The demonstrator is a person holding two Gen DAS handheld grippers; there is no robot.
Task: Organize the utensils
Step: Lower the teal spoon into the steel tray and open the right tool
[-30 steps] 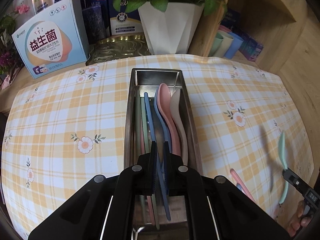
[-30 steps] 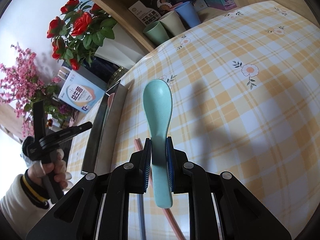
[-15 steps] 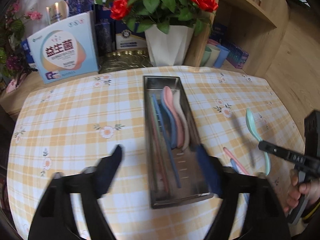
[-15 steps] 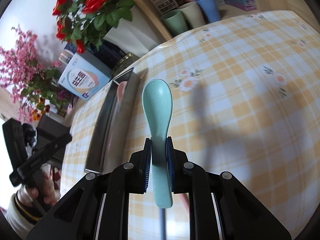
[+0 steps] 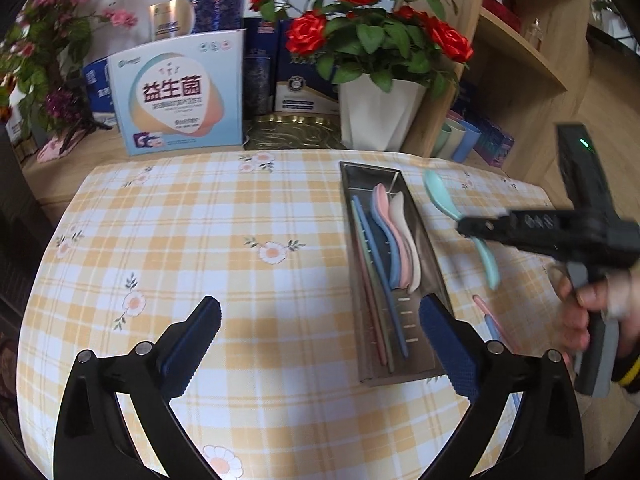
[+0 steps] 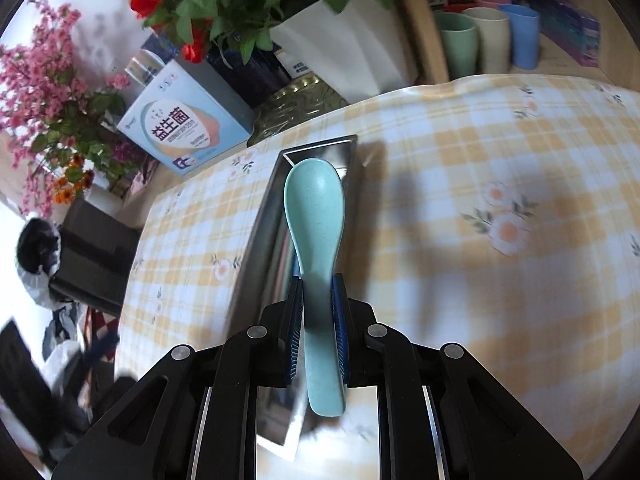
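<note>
A long steel tray (image 5: pixel 434 264) lies on the checked tablecloth and holds pink, white and blue spoons (image 5: pixel 394 232) and thin chopsticks (image 5: pixel 380 300). My right gripper (image 6: pixel 316 312) is shut on a mint-green spoon (image 6: pixel 316 208) and holds it over the tray (image 6: pixel 264 216), bowl pointing to the tray's far end. In the left wrist view this spoon (image 5: pixel 438 196) hovers just right of the tray, held by the right gripper (image 5: pixel 466 226). My left gripper (image 5: pixel 320 328) is wide open and empty, above the cloth left of the tray's near end.
A pink and a blue utensil (image 5: pixel 490 320) lie on the cloth right of the tray. A white pot of red roses (image 5: pixel 376 112), a light-blue box (image 5: pixel 176 96) and a gold dish (image 5: pixel 292 132) stand behind the table. Cups (image 6: pixel 488 40) sit on a wooden shelf.
My left gripper opened, let go of the blue utensil into the tray and pulled back to the left. My right gripper carried the green spoon left, over the tray.
</note>
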